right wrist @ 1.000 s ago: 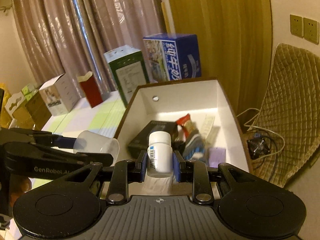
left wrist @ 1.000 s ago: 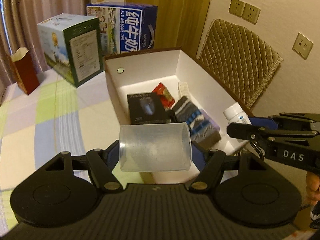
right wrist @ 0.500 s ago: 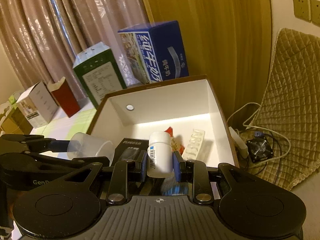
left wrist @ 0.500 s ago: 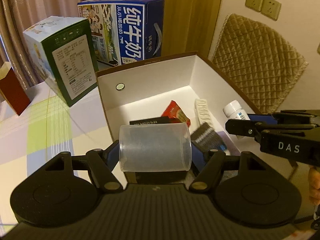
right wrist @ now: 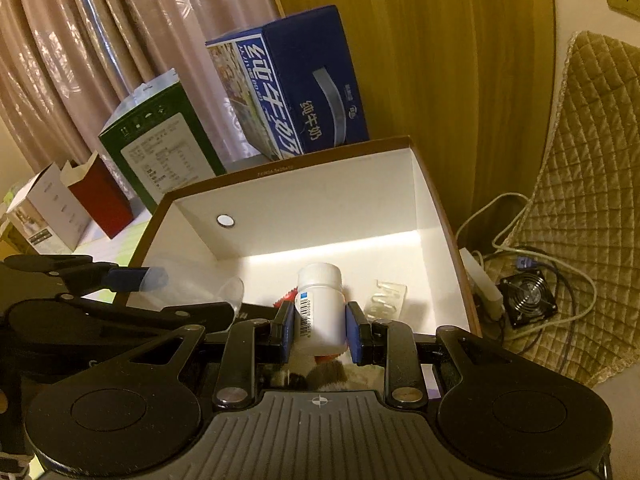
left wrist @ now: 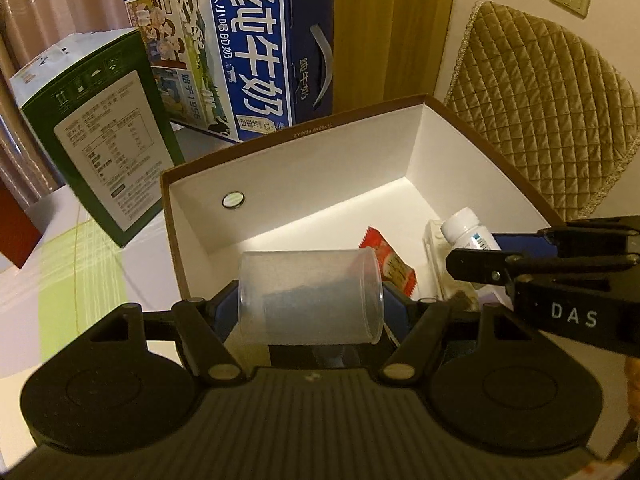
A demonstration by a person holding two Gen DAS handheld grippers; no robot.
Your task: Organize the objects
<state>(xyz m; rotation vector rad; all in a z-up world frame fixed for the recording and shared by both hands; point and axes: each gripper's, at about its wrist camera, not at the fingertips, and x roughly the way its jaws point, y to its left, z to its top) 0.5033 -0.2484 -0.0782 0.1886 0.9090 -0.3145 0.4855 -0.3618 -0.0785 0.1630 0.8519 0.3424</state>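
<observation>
My left gripper is shut on a clear plastic cup lying sideways, its mouth to the right. It hangs over the near left part of an open box, brown outside and white inside. My right gripper is shut on a white pill bottle, held upright over the box's near right part. The bottle also shows in the left wrist view, and the cup in the right wrist view. A red packet and a clear blister tray lie on the box floor.
A blue milk carton and a green box stand behind the open box. A red box stands further left. A quilted cushion leans on the right wall, with a power strip, cables and a small fan on the floor.
Both grippers have moved forward and a little down, from the box's near end to over its inside. Each still holds the same thing the same way.
</observation>
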